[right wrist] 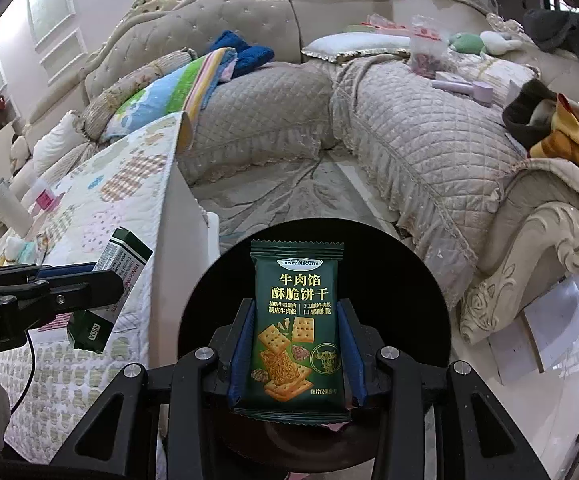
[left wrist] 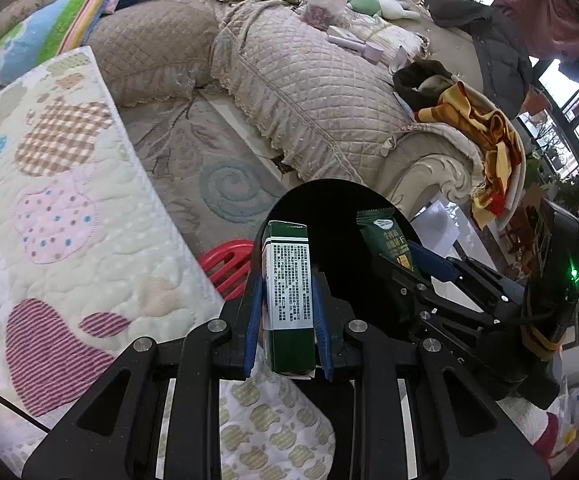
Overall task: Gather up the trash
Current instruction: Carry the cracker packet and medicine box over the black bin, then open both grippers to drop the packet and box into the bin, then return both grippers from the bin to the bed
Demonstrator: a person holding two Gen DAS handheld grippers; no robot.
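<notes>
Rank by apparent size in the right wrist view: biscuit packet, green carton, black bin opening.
1. black bin opening
2. biscuit packet, which sits nearest the camera, so it looks inflated
3. green carton, partly hidden by the left gripper

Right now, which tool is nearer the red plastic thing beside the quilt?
Left. The left tool, shut on the green box, hangs just beside the red plastic thing; the right tool, gripping the biscuit packet, sits farther off.
</notes>
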